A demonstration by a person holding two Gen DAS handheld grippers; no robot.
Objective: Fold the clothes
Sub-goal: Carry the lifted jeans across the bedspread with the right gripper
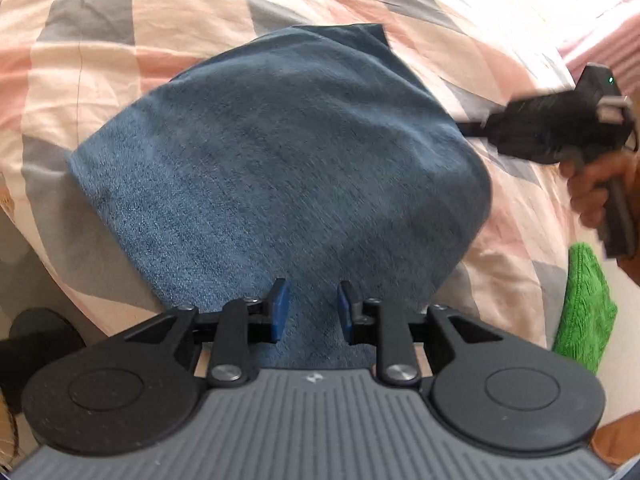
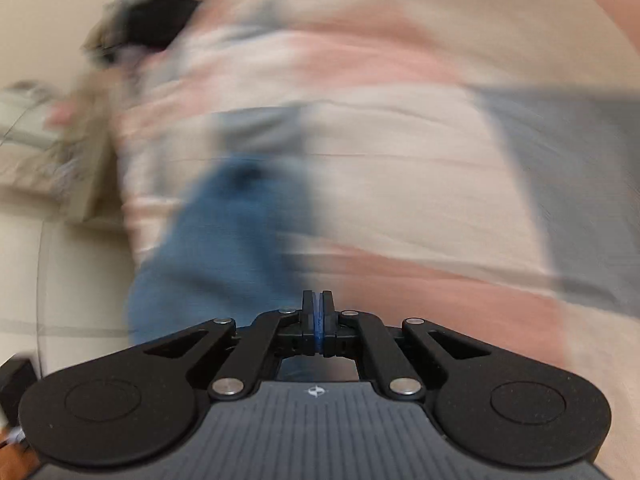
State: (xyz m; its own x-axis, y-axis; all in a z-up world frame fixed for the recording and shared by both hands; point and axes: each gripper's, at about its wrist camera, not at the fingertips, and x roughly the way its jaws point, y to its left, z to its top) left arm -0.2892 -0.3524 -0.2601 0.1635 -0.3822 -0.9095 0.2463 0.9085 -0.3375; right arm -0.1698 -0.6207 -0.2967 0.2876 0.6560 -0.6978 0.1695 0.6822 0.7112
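Note:
A blue denim garment (image 1: 280, 152) lies spread on the patchwork bedspread (image 1: 120, 60), its near end running over the bed's edge under my left gripper (image 1: 312, 312). That gripper stands slightly open, its blue pads (image 1: 280, 308) on either side of the denim with a gap showing. My right gripper (image 1: 468, 128), held in a hand (image 1: 592, 188), points at the garment's right edge. In the blurred right wrist view the right gripper (image 2: 317, 312) is shut with nothing between its pads, and the denim (image 2: 224, 240) lies just ahead to its left.
A bright green cloth (image 1: 584, 312) hangs by the bed's edge at the right. A dark object (image 1: 36, 340) sits on the floor at lower left. A dark blurred heap (image 2: 160, 20) lies at the bed's far left corner.

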